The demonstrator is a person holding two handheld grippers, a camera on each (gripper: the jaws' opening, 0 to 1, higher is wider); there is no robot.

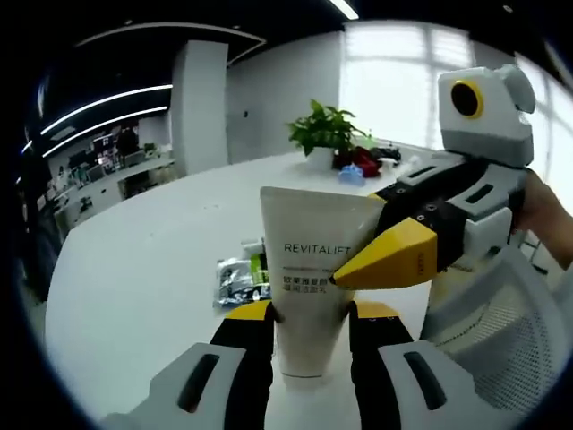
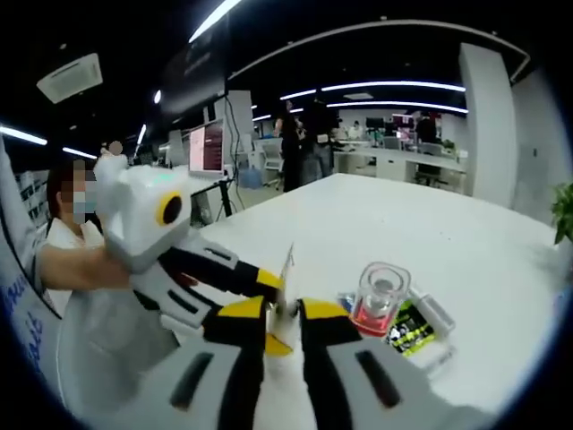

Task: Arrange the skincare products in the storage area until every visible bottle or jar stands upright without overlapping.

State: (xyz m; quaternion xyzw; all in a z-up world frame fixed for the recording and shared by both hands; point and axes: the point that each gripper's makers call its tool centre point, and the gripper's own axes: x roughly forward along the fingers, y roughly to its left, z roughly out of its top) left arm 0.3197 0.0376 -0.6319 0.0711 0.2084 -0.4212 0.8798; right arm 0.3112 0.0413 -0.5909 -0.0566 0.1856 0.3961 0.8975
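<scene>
Left gripper [image 1: 309, 315] jaws clamp the lower body of the white tube [image 1: 313, 269]; right gripper [image 2: 283, 313] jaws pinch its flat crimped upper edge, over the table [image 1: 161, 260].

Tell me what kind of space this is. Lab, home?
Probably an open-plan office: a big white table, rows of desks with monitors behind, ceiling strip lights, a potted plant. Not a home.

matt plastic tube [image 1: 309, 278], clear glossy jar [image 2: 380, 297]
</scene>
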